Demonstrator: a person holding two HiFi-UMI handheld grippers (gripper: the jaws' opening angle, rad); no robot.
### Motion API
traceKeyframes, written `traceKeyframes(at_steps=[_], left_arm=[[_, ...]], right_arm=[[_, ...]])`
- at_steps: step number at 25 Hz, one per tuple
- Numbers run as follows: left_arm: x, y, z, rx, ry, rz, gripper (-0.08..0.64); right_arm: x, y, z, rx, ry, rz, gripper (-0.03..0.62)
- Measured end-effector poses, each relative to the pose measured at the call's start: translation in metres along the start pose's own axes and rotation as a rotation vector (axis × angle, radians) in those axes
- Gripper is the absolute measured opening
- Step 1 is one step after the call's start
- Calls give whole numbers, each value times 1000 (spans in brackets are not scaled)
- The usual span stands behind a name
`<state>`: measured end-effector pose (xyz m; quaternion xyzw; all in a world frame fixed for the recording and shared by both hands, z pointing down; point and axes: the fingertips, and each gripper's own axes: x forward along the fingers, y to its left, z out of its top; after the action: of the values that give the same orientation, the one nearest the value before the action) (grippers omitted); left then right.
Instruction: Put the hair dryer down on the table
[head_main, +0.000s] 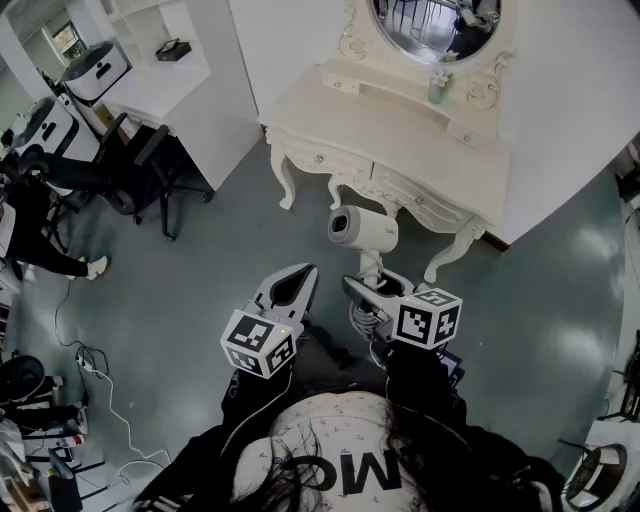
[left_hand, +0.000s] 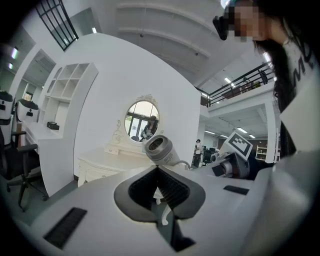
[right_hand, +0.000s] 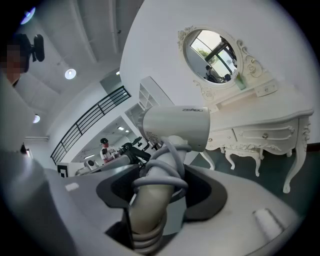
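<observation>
A white hair dryer (head_main: 363, 230) with its grey cord wound round the handle stands upright in my right gripper (head_main: 378, 291), which is shut on the handle. In the right gripper view the hair dryer (right_hand: 176, 127) fills the middle, its handle between the jaws of the right gripper (right_hand: 156, 197). The dryer is held in the air over the floor, short of the white dressing table (head_main: 400, 140). My left gripper (head_main: 290, 285) is beside it on the left, shut with nothing in it. From the left gripper view the hair dryer's (left_hand: 159, 148) nozzle shows above the left gripper (left_hand: 159, 190).
The dressing table (right_hand: 260, 125) has an oval mirror (head_main: 432, 25) and a small green bottle (head_main: 439, 88) on its top. A white shelf unit (head_main: 165, 70) stands at the left, with black chairs (head_main: 140, 170) and a seated person (head_main: 40, 215). Cables (head_main: 95, 390) lie on the floor at the left.
</observation>
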<state>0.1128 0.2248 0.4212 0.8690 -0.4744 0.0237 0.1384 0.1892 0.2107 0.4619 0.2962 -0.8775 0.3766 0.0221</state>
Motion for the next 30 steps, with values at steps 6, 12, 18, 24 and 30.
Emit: traceKeyframes(at_steps=[6, 12, 18, 24, 30], left_arm=[[-4, 1, 2, 1, -4, 8, 0], [-4, 0, 0, 2, -9, 16, 0], [-4, -7, -3, 0, 1, 26, 0], [-6, -1, -1, 3, 9, 48, 0], [4, 11, 2, 3, 24, 51, 0]], right_arm=[[0, 4, 0, 2, -3, 11, 275], [-1, 2, 0, 4, -1, 17, 275], [-6, -4, -4, 8, 19, 16, 275], [1, -3, -4, 13, 33, 32, 275], [14, -9, 2, 16, 44, 38, 275]])
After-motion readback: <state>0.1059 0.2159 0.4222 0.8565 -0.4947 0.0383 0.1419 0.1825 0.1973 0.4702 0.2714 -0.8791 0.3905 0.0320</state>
